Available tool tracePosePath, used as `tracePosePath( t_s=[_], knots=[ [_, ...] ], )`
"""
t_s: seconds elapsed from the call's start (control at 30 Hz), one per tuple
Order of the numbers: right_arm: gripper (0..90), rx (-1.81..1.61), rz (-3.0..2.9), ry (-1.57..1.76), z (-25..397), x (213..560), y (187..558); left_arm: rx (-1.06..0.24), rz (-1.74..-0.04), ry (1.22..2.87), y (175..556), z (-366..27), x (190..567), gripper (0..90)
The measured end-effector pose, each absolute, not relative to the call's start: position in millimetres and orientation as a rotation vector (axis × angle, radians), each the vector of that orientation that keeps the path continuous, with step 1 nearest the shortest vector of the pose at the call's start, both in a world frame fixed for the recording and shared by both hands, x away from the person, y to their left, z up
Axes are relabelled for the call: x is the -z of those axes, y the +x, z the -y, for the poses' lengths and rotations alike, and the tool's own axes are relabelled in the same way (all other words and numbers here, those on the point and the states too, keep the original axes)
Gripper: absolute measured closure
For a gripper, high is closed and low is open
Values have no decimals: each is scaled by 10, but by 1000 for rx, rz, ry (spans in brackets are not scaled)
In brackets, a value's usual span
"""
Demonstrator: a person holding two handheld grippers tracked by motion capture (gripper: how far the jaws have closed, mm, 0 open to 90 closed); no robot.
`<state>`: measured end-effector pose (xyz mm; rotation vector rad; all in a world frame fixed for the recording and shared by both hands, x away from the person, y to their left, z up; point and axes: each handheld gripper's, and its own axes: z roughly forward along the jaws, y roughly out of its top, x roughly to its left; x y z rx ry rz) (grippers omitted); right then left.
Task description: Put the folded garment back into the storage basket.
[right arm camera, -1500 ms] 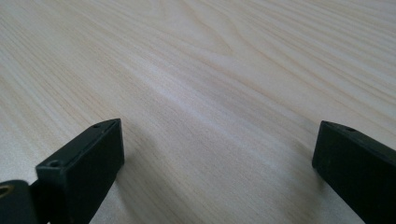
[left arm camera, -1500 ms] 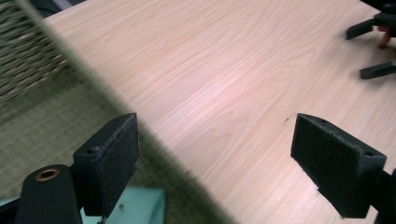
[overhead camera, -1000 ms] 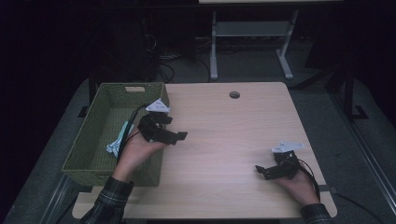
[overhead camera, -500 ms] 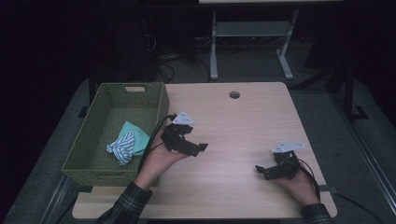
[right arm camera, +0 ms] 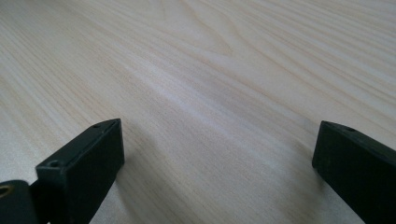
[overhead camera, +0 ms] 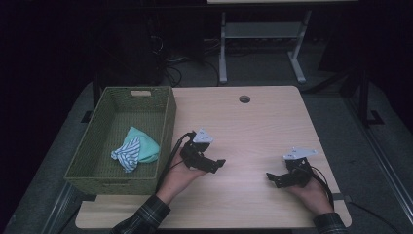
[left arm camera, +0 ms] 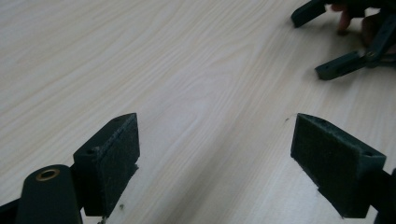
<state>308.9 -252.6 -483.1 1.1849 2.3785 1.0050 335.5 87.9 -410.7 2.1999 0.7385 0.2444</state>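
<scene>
While both grippers rest empty on the table, the cloth lies bundled in the basket.
Left gripper and right gripper have jaws spread – cloth at nine o'clock; trailing cable could snag the basket's rim.

Cloth in basket, table's left.

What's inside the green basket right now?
The green wicker basket holds a bunched mint-green cloth with a blue-and-white striped piece in front of it. Whatever lies beneath the cloth is covered.
</scene>
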Motion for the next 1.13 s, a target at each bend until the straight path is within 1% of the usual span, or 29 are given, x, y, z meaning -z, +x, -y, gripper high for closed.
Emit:
tracePosePath(
  t_s=[0.4, 0.67, 0.7, 0.8, 0.93, 1.13],
  knots=[
    [19, -1006, -2382, 1182, 2524, 4831, 3087, -299, -776, 2266, 3403, -853, 4506, 149],
    [19, -1007, -2384, 1174, 2526, 4832, 3089, -287, -794, 2319, 3428, -843, 4702, 149],
    [19, -1008, -2384, 1174, 2526, 4832, 3089, -304, -779, 2316, 3423, -840, 4713, 141],
    [19, -1008, -2384, 1177, 2525, 4831, 3088, -306, -773, 2311, 3426, -851, 4720, 141],
    [19, -1008, -2384, 1175, 2526, 4832, 3089, -322, -766, 2257, 3401, -884, 4766, 135],
    [19, -1008, -2384, 1173, 2526, 4832, 3089, -326, -753, 2240, 3397, -897, 4786, 129]
  ],
)
